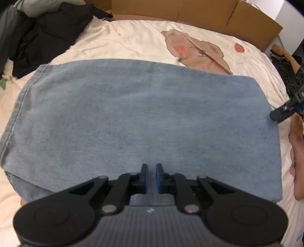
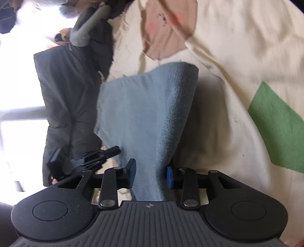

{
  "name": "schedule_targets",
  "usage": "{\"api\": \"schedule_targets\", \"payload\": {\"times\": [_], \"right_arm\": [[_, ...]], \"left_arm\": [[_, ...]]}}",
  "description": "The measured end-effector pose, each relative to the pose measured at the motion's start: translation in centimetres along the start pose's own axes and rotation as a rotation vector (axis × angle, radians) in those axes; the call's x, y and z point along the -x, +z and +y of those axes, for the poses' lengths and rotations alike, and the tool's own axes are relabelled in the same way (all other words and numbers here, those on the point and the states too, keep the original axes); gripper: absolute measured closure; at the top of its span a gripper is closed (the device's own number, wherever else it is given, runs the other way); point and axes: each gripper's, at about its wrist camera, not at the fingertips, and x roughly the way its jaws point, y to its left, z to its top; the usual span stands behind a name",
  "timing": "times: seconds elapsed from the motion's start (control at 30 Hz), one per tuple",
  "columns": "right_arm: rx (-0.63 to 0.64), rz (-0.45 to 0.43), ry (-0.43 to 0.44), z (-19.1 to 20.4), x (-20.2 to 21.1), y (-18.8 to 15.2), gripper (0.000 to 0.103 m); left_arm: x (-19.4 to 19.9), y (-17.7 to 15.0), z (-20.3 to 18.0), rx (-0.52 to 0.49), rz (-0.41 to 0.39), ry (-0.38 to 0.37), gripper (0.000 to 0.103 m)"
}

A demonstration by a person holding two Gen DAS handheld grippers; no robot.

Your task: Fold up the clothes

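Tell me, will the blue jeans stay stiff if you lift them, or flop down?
Probably flop: the blue jeans sag and curve between the right gripper fingers. They look thick, so likely heavyish. The woven cloth seems unlikely to slip.

Blue denim jeans are showing a matt, faintly fuzzy weave; the cream cotton sheet is looking soft; at twelve o'clock, brown cardboard is looking dull.

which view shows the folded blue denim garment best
The left wrist view: the folded blue denim garment lies spread flat on the bed, nearly whole. The right wrist view shows only a bunched part between the right gripper's pads.
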Motion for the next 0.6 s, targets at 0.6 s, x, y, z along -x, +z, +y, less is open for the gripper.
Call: {"api": "schedule_targets", "payload": {"times": [0.6], "right_arm": [[0.034,-0.033,0.04,0.2,-3.0,-1.6,0.071]], "left_arm": [[0.4,-0.2,0.2,0.023,-0.026,-0.001,0.094]]}}
